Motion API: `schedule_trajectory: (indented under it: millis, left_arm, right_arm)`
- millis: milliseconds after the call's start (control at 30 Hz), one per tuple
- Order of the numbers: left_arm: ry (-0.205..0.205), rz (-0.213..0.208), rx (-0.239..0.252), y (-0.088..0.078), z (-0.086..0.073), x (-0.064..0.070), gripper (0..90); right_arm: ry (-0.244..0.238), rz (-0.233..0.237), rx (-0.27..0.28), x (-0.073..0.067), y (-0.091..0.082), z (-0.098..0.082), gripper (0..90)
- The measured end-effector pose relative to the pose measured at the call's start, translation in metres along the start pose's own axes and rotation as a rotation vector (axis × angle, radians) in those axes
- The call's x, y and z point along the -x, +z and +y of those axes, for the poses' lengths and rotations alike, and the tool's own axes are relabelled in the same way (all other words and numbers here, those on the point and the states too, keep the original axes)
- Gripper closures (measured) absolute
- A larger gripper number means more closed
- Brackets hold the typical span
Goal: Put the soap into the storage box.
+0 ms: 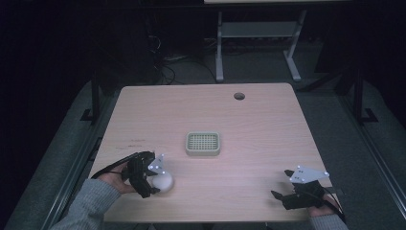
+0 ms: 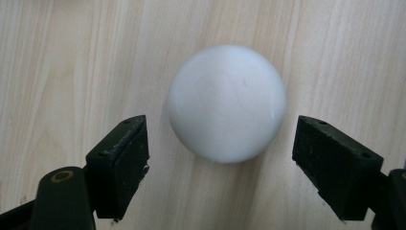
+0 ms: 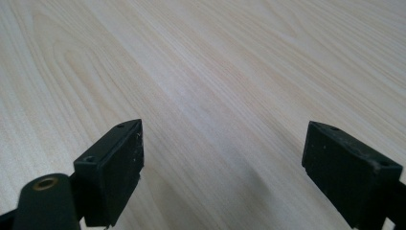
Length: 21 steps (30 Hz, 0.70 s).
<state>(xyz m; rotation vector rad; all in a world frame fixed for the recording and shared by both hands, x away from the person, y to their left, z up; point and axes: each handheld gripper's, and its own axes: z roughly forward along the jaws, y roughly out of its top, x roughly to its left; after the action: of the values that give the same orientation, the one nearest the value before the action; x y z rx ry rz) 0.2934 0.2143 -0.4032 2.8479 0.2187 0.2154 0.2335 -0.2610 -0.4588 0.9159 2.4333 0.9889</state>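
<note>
A white ball (image 1: pixel 163 182) rests on the wooden table (image 1: pixel 249 120) near its front left. My left gripper (image 1: pixel 154 184) hovers right over it, open, and in the left gripper view the ball (image 2: pixel 226 103) lies just beyond the gripper's (image 2: pixel 220 163) two jaws, which stand apart on either side without touching it. My right gripper (image 1: pixel 281 184) is low at the front right of the table, open, and the right gripper view has bare wood between the jaws of that gripper (image 3: pixel 222 172).
A small pale green tray with a grid bottom (image 1: pixel 203 143) sits at the table's middle. A round cable hole (image 1: pixel 239 96) lies near the far edge. Beyond the table stands a white desk frame (image 1: pixel 258 38) on a dark floor.
</note>
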Motion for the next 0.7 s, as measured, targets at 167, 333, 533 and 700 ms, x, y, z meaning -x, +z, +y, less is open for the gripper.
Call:
schedule_trajectory:
  millis: [167,333,533,700]
  left_arm:
    - [-0.002,-0.01,-0.01,0.002,0.004,-0.002,19.2]
    - [0.011,-0.028,-0.025,0.006,0.009,-0.003,18.0]
    - [0.029,-0.044,-0.055,0.013,0.014,-0.004,17.4]
    - [0.04,-0.067,-0.083,0.019,0.017,-0.004,17.4]
  right_arm:
    - [0.002,0.004,-0.001,-0.001,0.0,0.0,13.8]
    - [-0.004,0.006,-0.006,-0.001,0.001,0.0,13.8]
    - [-0.005,0.008,-0.006,-0.001,0.001,0.001,13.7]
    - [-0.004,0.009,-0.005,-0.001,0.001,0.001,13.8]
